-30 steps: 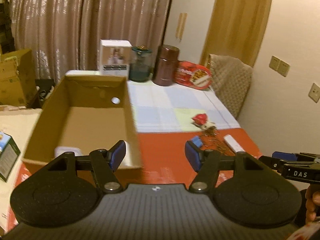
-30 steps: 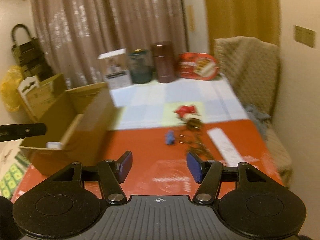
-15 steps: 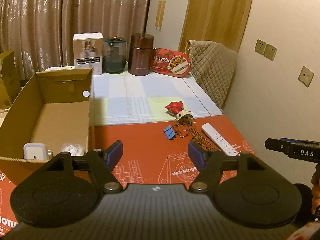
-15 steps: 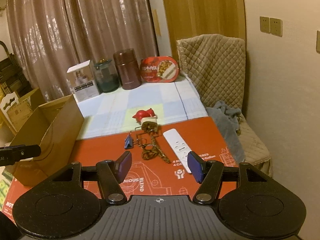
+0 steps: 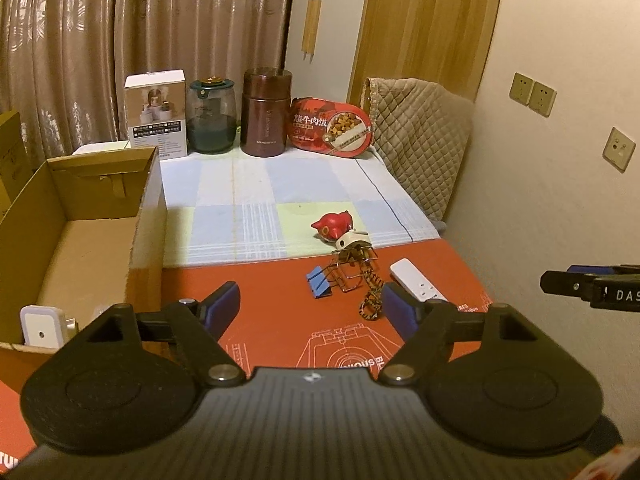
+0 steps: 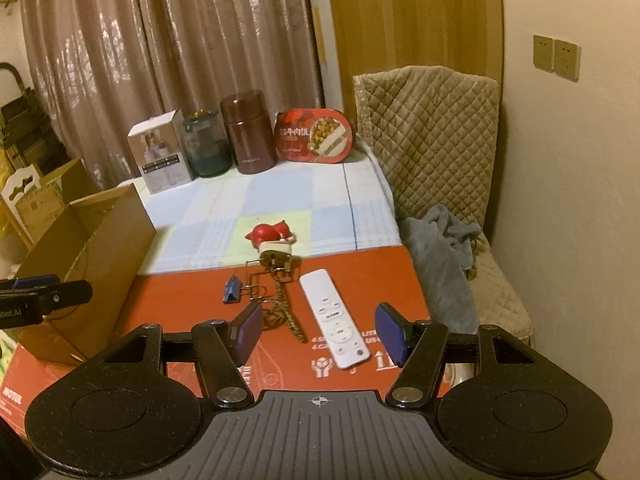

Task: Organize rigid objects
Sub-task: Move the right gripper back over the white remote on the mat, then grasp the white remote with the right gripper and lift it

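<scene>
Left gripper: black plastic, blue pads, jaws opening with nothing between them, above the red mat.
Right gripper: same build, jaws moderately apart and empty, the near end of the remote seen between them on the mat below.
Remote: white, flat, oblong, smooth plastic, near right of the mat.
Binder clip: blue, folded metal, wire handles, left of the remote.
Strap: braided, patterned, between clip and remote.
Figurine: red, glossy, rounded, on the checked cloth at the mat's far edge.
Cardboard box: open, corrugated, far left.
Left view only: a white rounded device in the box's near corner.
Right view only: a grey cloth crumpled on the quilted seat at the right.
</scene>
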